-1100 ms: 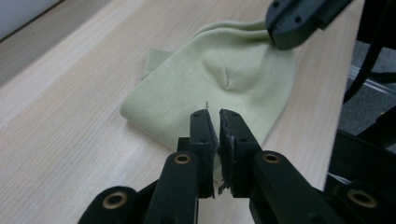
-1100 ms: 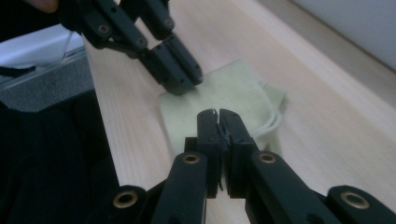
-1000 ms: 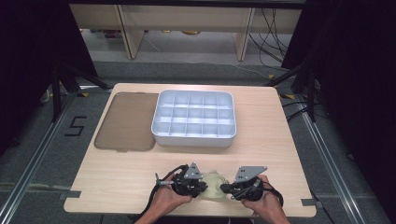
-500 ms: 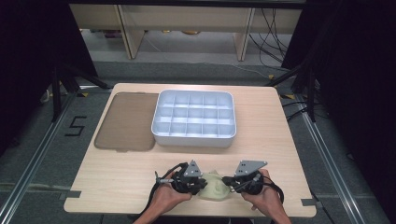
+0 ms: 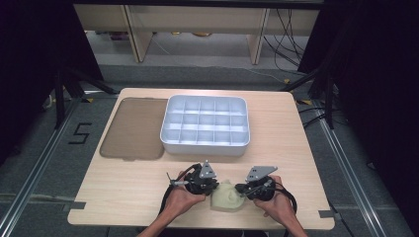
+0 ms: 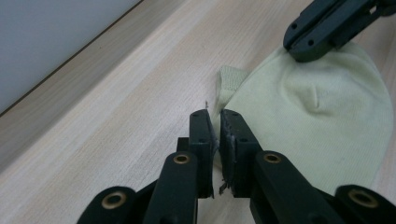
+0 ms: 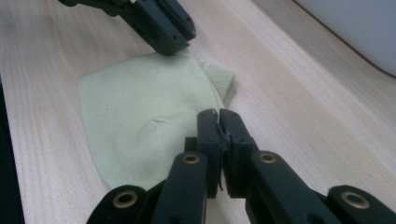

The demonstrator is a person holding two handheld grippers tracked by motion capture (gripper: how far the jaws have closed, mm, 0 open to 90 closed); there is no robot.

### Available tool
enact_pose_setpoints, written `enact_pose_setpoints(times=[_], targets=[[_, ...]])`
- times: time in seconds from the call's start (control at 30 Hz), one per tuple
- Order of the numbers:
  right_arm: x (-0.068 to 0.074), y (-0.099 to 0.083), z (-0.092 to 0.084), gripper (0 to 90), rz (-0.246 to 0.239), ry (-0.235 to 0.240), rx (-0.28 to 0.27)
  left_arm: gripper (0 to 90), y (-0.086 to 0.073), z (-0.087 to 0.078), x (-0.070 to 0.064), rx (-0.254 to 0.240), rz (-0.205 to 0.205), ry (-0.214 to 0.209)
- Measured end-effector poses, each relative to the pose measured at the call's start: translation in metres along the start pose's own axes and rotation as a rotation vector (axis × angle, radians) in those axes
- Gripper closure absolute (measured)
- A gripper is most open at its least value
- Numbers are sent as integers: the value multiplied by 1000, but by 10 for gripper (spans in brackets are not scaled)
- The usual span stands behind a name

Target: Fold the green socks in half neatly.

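Note:
A pale yellow knitted cloth (image 5: 227, 198) lies flat on the wooden table near the front edge, between my two hands. My left gripper (image 5: 216, 190) is at its left side; in the left gripper view its jaws (image 6: 215, 116) are shut on the edge of the cloth (image 6: 317, 107). On the other side my right gripper (image 5: 241, 189) holds the opposite edge, its jaws (image 7: 218, 115) shut on the cloth (image 7: 135, 107). A ribbed cuff (image 7: 220, 79) sticks out at the far edge. Each gripper view also shows the other gripper's tips (image 6: 310, 44) (image 7: 170, 39) on the cloth.
A white tray (image 5: 205, 149) divided into several empty compartments stands at the middle of the table. A flat brown lid (image 5: 133, 128) lies to its left. The table's front edge (image 5: 197, 226) runs just under my hands.
My hands have crept a little farther from the front edge. The cloth stays between the grippers, and both jaws stay shut.

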State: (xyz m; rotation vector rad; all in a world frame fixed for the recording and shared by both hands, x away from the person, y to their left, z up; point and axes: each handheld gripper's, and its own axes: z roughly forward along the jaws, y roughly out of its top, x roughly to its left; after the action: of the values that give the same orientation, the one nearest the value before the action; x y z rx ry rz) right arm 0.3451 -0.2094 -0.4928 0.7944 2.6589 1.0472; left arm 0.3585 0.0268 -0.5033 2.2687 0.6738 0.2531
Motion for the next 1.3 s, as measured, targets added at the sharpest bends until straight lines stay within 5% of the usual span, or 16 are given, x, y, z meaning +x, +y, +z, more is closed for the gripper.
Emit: enact_pose_setpoints(times=[0.27,0.43,0.57,0.77,0.83,1.03,1.3], targets=[[5,-4,-13,875,-1,-7,-23,826,0,-7,4,-26,-20,9],[10,-4,-14,876,-17,7,-30,830,-7,-21,-16,-55,-40,-64],[11,-4,-11,875,-21,21,-18,830,-14,-16,-24,-3,-11,-73],[11,-7,-7,875,-13,22,13,827,-16,-13,-28,-1,-20,-58],[11,-6,-5,875,-23,25,-14,809,-15,-16,-29,-7,-29,-54],[12,-3,-12,872,-20,22,-21,665,-20,-27,-32,-35,-141,-72],[14,-3,-11,862,-32,32,-24,545,-27,-28,-30,-30,-234,-50]])
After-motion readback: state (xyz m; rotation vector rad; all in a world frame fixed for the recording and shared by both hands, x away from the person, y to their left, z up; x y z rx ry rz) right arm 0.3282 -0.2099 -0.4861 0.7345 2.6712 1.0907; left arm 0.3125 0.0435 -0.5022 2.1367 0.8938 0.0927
